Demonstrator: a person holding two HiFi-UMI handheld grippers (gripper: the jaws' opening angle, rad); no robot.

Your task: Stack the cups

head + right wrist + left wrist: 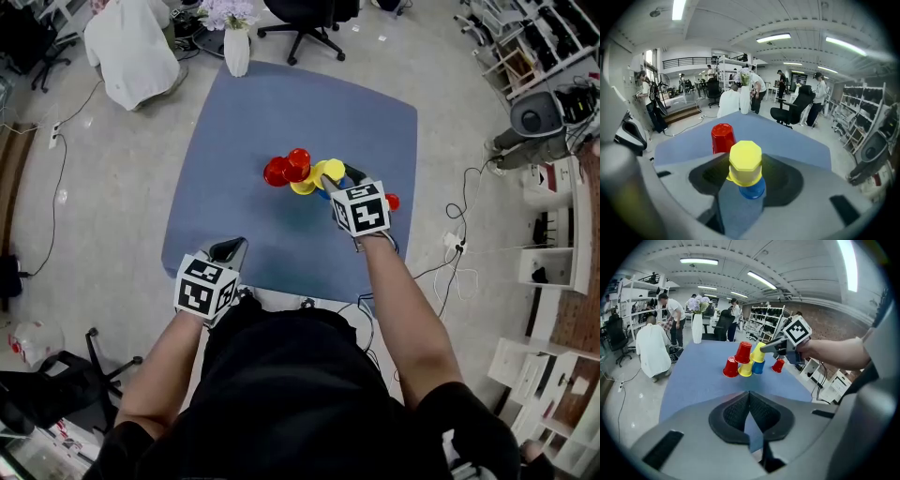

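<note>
Right gripper view: your right hand-held gripper (pixel 746 174) clasps the upturned yellow cup (pixel 745 161) directly over the blue cup (pixel 752 188), with a red cup (pixel 723 137) just beyond to the left. Your left hand-held gripper (pixel 750 420), closed and empty, hangs well back at the tabletop's (pixel 281 122) near edge.

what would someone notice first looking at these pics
The bright pile of red, yellow and blue cups in the middle of the blue table catches the eye first. The right gripper holds an upside-down yellow cup between its fingers, just above a blue cup. The left gripper waits at the table's near edge, shut and empty.
</note>
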